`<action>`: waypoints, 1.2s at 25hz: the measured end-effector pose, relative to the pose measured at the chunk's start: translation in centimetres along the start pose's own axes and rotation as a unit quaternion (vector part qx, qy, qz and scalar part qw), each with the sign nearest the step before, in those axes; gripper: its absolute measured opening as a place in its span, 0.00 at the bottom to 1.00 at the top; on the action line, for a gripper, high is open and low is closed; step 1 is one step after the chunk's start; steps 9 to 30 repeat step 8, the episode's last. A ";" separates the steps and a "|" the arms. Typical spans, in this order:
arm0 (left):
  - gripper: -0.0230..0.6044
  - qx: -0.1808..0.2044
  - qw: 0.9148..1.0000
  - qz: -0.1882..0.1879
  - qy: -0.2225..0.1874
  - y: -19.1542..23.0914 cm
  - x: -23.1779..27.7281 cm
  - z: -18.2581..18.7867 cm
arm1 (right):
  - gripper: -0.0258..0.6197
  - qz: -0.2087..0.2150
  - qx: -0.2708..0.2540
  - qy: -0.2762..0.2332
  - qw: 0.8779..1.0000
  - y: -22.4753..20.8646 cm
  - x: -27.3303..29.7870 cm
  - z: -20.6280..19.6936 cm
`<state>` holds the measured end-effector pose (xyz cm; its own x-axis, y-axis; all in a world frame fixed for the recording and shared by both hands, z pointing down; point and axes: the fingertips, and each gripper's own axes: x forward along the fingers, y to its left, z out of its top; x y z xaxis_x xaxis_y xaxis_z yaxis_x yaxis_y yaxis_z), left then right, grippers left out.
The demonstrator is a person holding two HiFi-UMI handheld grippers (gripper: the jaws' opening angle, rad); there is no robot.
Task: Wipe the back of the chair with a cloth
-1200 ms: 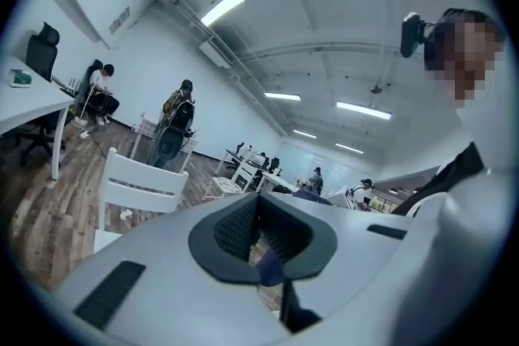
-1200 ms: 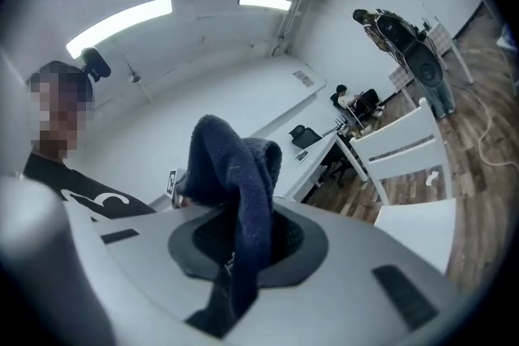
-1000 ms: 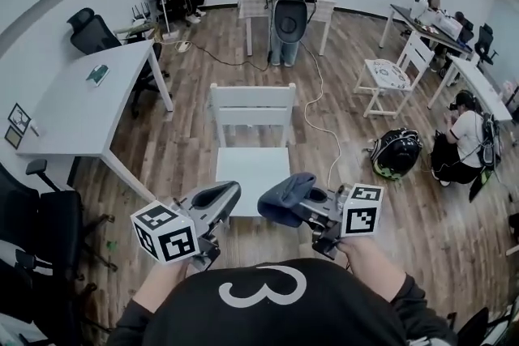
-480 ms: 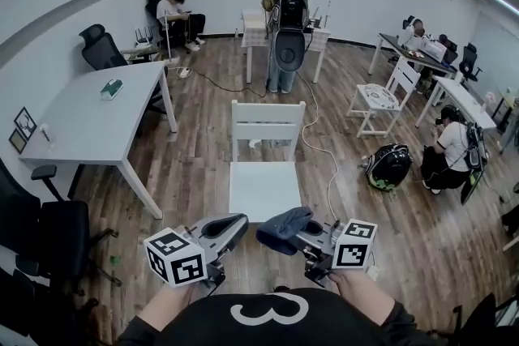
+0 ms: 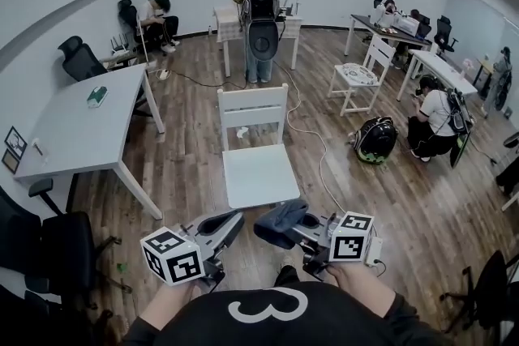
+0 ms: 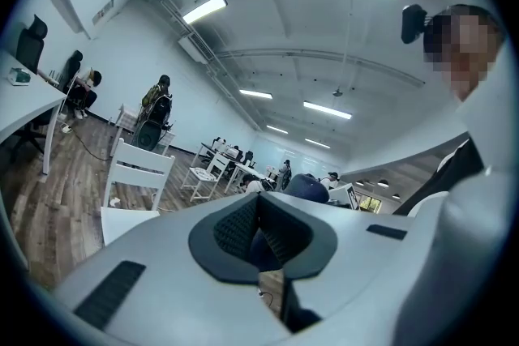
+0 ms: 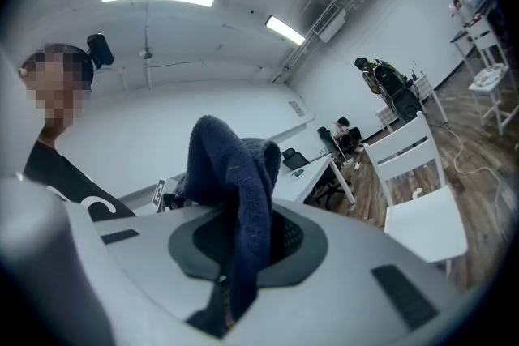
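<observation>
- Right gripper point(image 5: 302, 228) point(image 7: 243, 243): jaws clamped on a dark blue cloth point(image 5: 278, 222) point(image 7: 233, 182); the cloth bunches above the pads and hangs down between them
- Left gripper point(image 5: 227, 221) point(image 6: 258, 228): jaws closed together, nothing between them; just beside the right gripper, near the person's chest
- White chair point(image 5: 253, 143) point(image 7: 415, 178) point(image 6: 134, 178): upright on the wood floor ahead of both grippers, seat towards the person; its slatted back point(image 5: 252, 108) on the far side, well apart from the cloth
- White table point(image 5: 73, 130) to the chair's left
</observation>
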<state>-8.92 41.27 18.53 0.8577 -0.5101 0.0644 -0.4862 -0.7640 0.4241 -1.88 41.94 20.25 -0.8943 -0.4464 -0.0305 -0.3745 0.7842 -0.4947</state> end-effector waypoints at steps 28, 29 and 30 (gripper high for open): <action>0.06 -0.023 1.000 -0.011 0.009 2.4 -2.9 3.3 | 0.12 -0.023 0.010 -0.005 1.000 1.3 4.3 2.2; 0.06 -0.023 1.000 -0.011 0.009 2.4 -2.9 3.3 | 0.12 -0.023 0.010 -0.005 1.000 1.3 4.3 2.2; 0.06 -0.023 1.000 -0.011 0.009 2.4 -2.9 3.3 | 0.12 -0.023 0.010 -0.005 1.000 1.3 4.3 2.2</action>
